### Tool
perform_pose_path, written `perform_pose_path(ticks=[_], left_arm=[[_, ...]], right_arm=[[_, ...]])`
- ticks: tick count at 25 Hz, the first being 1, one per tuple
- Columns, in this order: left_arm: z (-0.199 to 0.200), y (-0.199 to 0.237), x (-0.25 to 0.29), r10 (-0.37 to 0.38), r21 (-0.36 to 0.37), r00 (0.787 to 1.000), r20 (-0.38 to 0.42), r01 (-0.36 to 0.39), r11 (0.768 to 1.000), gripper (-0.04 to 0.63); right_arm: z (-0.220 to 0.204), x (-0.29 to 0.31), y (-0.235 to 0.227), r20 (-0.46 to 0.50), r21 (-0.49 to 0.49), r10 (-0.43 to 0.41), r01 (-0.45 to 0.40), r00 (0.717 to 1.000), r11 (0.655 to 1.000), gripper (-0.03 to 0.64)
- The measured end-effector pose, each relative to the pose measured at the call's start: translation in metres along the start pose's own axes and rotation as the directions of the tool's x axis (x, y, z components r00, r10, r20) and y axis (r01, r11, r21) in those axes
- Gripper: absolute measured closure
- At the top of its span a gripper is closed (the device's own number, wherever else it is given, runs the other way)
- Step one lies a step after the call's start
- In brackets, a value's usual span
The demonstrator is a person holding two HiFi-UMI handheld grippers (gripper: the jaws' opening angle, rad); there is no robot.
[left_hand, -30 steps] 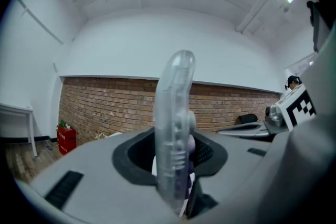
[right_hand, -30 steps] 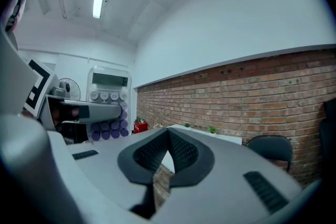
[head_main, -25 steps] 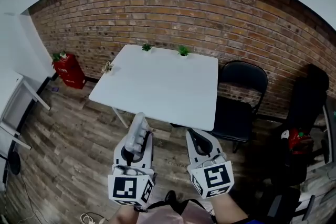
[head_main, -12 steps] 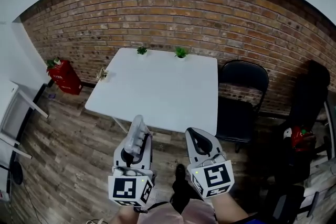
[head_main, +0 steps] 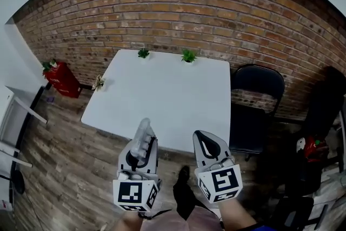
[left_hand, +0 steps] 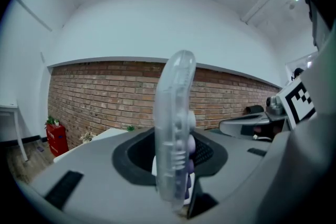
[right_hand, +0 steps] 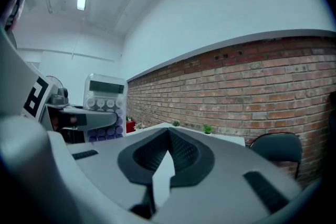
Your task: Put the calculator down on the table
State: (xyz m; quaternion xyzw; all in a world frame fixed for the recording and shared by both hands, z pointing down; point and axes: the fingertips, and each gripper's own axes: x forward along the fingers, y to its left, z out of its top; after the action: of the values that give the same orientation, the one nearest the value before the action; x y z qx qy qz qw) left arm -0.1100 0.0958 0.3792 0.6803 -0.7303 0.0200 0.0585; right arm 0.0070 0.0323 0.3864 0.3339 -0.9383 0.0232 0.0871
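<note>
A clear-cased calculator [head_main: 143, 133] with pale round keys stands on edge in my left gripper [head_main: 140, 153], whose jaws are shut on its lower part. In the left gripper view the calculator [left_hand: 176, 123] rises edge-on between the pads. My right gripper [head_main: 207, 144] rides beside it, shut with nothing in it; its jaw tips meet in the right gripper view [right_hand: 167, 135], where the calculator [right_hand: 106, 105] shows its display and keys at left. Both grippers hover at the near edge of the white table [head_main: 173, 100], above the floor.
Two small green plants [head_main: 143, 53] [head_main: 188, 55] stand at the table's far edge, and a third plant [head_main: 98, 83] at its left corner. A black folding chair [head_main: 254, 100] stands right of the table. A red container [head_main: 60, 78] sits by the brick wall.
Both grippers have come forward toward the table, and their tips now overlap its near edge. The left gripper's hold on the calculator is unchanged. A shoe has appeared below.
</note>
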Motion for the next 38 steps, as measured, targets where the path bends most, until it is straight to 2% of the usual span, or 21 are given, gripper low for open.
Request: perform_pose_path(ticks=[11, 20, 25, 32, 38], left_arm=[[0.012, 0.029, 0.135, -0.059, 0.004, 0.997, -0.042, 0.059, 0.998, 0.457], [0.067, 0.038, 0.189, -0.107, 0.037, 0.994, 0.032, 0.106, 0.994, 0.457], [0.082, 0.049, 0.215, -0.158, 0.061, 0.986, 0.049, 0.155, 0.986, 0.457], [0.072, 0.057, 0.255, -0.242, 0.072, 0.970, -0.008, 0.242, 0.968, 0.457], [0.048, 0.062, 0.279, -0.282, 0.051, 0.956, -0.077, 0.287, 0.957, 0.457]], right_arm=[[0.014, 0.112, -0.067, -0.032, 0.012, -0.040, 0.041, 0.999, 0.999, 0.615], [0.061, 0.150, -0.098, 0.025, -0.024, -0.087, 0.087, 0.996, 0.996, 0.615], [0.076, 0.169, -0.108, 0.049, -0.022, -0.143, 0.144, 0.989, 0.989, 0.615], [0.078, 0.190, -0.123, 0.036, -0.002, -0.226, 0.226, 0.973, 0.974, 0.615], [0.070, 0.201, -0.134, 0.009, 0.016, -0.269, 0.269, 0.963, 0.963, 0.615]])
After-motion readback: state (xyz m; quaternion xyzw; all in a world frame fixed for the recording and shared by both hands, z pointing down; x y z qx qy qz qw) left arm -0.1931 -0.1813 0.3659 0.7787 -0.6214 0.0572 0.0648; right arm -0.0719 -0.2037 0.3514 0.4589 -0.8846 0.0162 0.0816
